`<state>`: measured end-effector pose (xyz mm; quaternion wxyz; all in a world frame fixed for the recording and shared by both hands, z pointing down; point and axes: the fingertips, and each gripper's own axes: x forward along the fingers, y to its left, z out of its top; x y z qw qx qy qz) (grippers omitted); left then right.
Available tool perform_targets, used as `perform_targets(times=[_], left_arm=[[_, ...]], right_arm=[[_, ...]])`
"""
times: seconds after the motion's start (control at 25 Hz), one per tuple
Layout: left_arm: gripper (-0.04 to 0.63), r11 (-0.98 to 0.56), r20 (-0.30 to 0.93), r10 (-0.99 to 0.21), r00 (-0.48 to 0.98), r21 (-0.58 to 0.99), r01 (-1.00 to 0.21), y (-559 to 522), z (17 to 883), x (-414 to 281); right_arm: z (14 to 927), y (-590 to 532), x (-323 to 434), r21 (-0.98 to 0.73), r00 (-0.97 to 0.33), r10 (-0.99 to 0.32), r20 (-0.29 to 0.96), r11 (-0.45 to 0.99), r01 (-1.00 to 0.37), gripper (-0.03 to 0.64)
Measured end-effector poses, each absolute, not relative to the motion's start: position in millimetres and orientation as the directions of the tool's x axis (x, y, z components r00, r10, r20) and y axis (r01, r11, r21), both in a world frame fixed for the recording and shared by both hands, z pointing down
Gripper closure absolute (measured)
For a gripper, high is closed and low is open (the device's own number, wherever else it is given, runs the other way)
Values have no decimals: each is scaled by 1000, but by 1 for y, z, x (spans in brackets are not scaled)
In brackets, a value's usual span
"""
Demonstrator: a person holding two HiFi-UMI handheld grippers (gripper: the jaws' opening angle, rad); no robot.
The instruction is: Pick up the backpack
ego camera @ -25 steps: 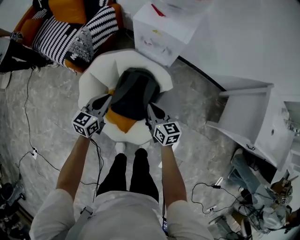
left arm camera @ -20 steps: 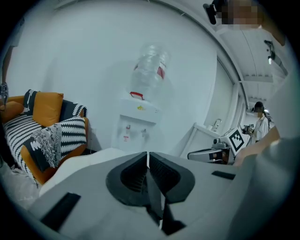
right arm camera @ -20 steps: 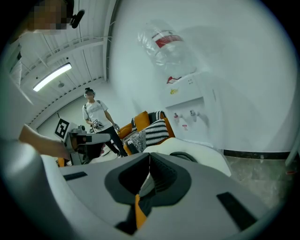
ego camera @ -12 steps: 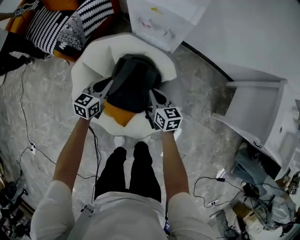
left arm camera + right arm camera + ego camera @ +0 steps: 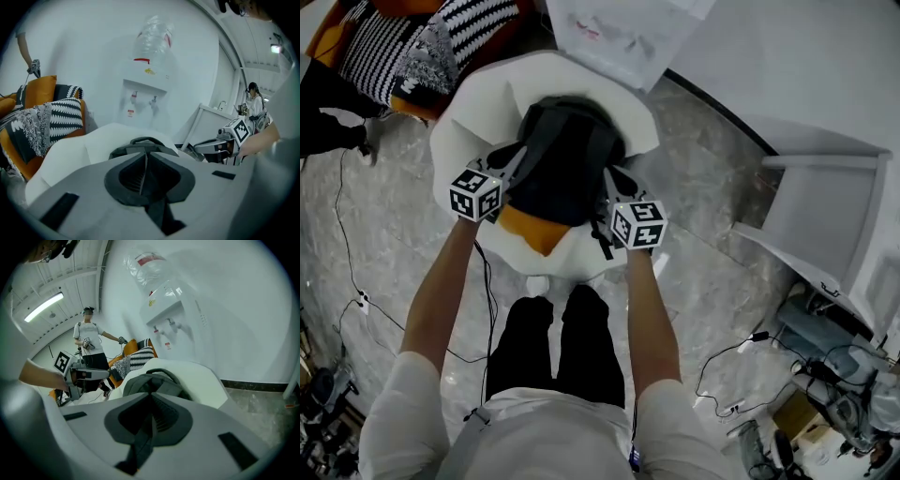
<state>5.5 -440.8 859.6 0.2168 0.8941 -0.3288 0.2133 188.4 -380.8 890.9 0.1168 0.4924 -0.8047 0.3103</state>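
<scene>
The backpack (image 5: 564, 167) sits upright on the seat of a white chair (image 5: 461, 105), directly in front of the person, with its carry handle (image 5: 143, 140) at the top. The two grippers flank it, one on each side, so that the load can be shared evenly and the bag should come up level rather than swing. In the left gripper view, the left gripper (image 5: 517, 159) has its jaws brought fully together, and a dark band, the left-side strap (image 5: 158, 214), is pinched between them and hangs below the pads. In the right gripper view, the right gripper (image 5: 610, 178) is in the same condition: jaws closed, with the right-side strap (image 5: 139, 442) clamped between them and trailing downward. The head view shows this strap end dangling beside the right gripper. Gripping thin webbing instead of the bulky body suits the narrow jaw span. The bag appears to rest on the seat, so the lift is judged not yet complete. An orange panel (image 5: 528, 230) shows below the dark body; whether it belongs to the bag or the chair cannot be determined.
</scene>
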Motion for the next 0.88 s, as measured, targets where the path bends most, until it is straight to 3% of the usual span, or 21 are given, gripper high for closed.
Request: perform_targets(times=[0.28, 0.56, 0.88], left_arm=[[548, -700, 551, -488, 678, 218, -681, -459, 900, 5], [422, -741, 592, -418, 689, 217, -636, -469, 933, 13], [417, -741, 573, -407, 711, 248, -624, -485, 942, 19]], right_arm=[[927, -383, 196, -370, -472, -724, 504, 313, -875, 593], [947, -386, 196, -407, -489, -728, 480, 310, -860, 506], [960, -395, 187, -480, -524, -726, 446, 301, -824, 427]])
